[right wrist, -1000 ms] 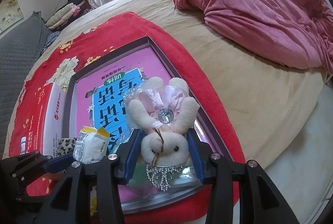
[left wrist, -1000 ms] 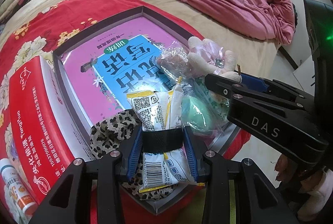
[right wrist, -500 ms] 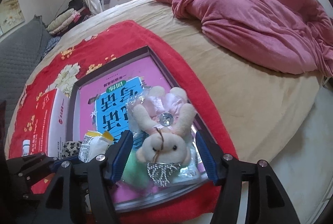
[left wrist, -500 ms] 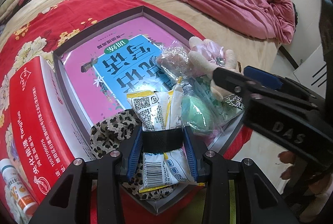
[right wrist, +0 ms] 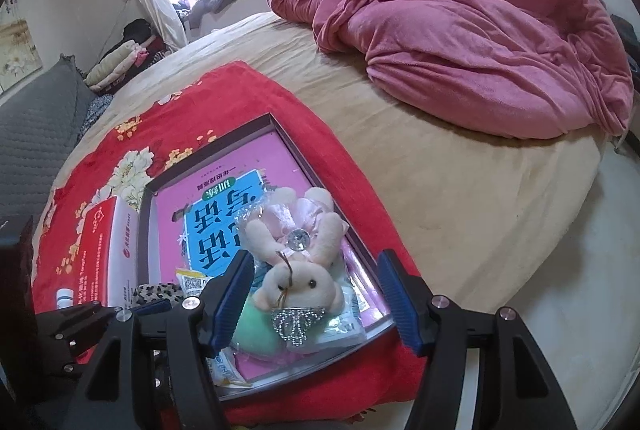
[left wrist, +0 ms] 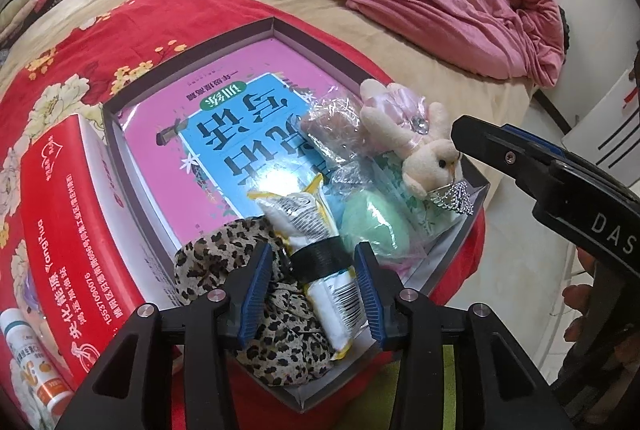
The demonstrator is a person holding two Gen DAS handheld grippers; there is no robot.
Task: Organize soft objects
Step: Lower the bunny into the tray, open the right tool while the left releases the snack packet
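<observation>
Right wrist view shows my right gripper (right wrist: 316,300) just opened off the plush bunny (right wrist: 298,276), now lying loose at the box's (left wrist: 120,134) five o'clock corner, while my left gripper (left wrist: 310,280) straddles, seemingly unclamped, the snack packet (left wrist: 316,254), which I should release next.

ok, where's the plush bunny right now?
In the shallow box, at its right edge in the left wrist view: the plush bunny lies on the plastic-wrapped items beside the green pouch, free between the open right tool pads.
</observation>
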